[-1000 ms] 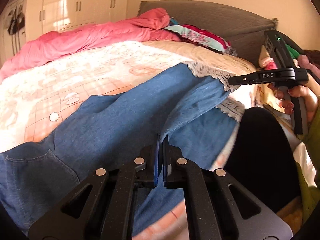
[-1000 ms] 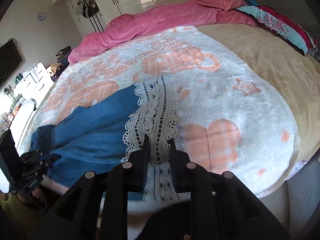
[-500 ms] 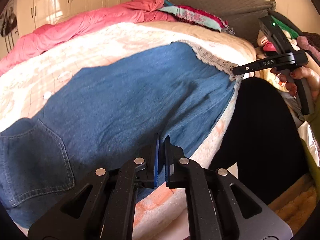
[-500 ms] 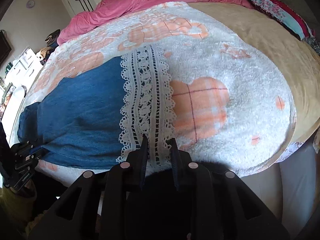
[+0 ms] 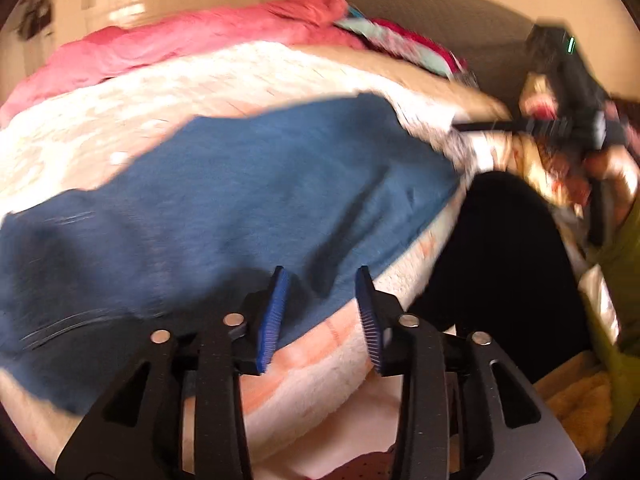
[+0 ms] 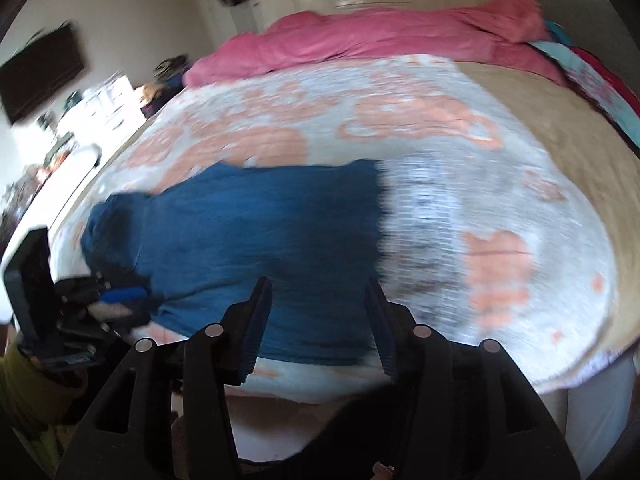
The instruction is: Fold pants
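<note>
Lying flat on the bed (image 6: 560, 152), the blue pants (image 5: 224, 200) sit free; left gripper (image 5: 320, 312) and right gripper (image 6: 316, 320) gape empty at their near edge.

Left tongs (image 5: 320, 312): jaws spread, nothing between. Right tongs (image 6: 318, 320): jaws spread, nothing between.

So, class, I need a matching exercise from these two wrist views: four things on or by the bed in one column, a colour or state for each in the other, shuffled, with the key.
Things
1. pants
2. quilt
3. left tool
4. lace hem

Descriptions
A. pink, bunched along the far side of the bed
B. white, at the leg ends
C. blue denim, spread flat on the blanket
D. open, holding nothing

Pairs: 1-C, 2-A, 3-D, 4-B
</note>
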A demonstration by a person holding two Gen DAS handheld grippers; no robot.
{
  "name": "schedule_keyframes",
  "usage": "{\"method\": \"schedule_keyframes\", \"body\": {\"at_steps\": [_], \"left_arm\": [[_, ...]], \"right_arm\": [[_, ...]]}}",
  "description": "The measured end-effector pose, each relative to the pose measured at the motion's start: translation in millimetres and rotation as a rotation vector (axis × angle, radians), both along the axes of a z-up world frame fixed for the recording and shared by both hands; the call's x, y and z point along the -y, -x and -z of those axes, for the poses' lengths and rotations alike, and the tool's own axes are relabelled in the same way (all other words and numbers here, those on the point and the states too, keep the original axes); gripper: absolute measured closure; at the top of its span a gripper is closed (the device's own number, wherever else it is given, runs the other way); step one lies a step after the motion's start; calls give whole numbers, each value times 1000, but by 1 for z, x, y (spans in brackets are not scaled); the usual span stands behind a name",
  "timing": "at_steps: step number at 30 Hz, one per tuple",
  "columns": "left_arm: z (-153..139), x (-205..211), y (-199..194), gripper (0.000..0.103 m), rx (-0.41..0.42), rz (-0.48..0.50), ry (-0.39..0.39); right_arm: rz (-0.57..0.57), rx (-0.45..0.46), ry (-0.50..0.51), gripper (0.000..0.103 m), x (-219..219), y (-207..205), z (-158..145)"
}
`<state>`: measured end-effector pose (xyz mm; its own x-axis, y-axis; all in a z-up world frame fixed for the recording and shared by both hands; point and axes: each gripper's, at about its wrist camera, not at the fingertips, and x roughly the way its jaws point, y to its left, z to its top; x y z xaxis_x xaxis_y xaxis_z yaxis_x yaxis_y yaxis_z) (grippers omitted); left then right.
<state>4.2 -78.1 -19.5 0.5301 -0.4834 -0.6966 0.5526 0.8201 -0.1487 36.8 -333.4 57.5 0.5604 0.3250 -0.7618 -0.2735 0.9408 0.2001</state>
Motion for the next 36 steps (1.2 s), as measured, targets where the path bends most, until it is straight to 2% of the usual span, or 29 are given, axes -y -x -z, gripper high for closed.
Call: {"method": "schedule_keyframes", "body": {"at_steps": [1,3,4,6,8,11,15,16,17,19,22,24,25,27,29,32,34,36], "left_arm": [[-10,-16,3,58,21,-59,22],[-26,-44,5,53,45,-166,60],[-35,-68,5,50,55,-260,75],[-41,-95,4,43,69,-396,49],[-40,-126,0,37,46,-551,1],[-30,-151,-11,35,-11,-661,11],[-14,-148,-32,36,-59,-665,28],[-11,-147,-36,62,-62,-665,25],[-9,-144,-38,69,-70,-660,22],[-15,-148,-34,69,-58,-656,56],[-26,-167,-22,68,-21,-673,53],[-22,-175,-22,66,-36,-678,38],[-13,-173,-26,65,-61,-681,5],[-3,-172,-30,59,-109,-682,-9],[-11,-172,-23,56,-73,-701,1],[-38,-164,-6,52,45,-712,-25],[-51,-151,1,49,85,-669,-15],[-56,-134,0,48,86,-604,-7]], "right_arm": [[-29,-11,19,56,-13,-6,8],[-61,-32,45,56,-26,-16,22],[-61,-62,74,56,-31,-22,34],[-61,-125,96,55,-34,-26,55],[-64,-107,67,53,-30,-23,58],[-65,-119,19,50,-23,-23,58],[-62,-124,-10,50,-22,-24,58],[-62,-124,-10,50,-22,-24,58],[-63,-124,-10,50,-22,-22,57],[-64,-127,-9,49,-22,-22,56],[-73,-133,-1,49,-19,-16,55],[-77,-132,-7,49,-18,-14,55],[-78,-135,-9,48,-17,-15,56],[-81,-139,-8,46,-18,-16,57],[-89,-134,3,44,-19,-14,54],[-92,-89,38,39,-19,-5,47],[-110,-73,47,39,-18,2,44],[-125,-64,49,39,-20,5,42]]}}
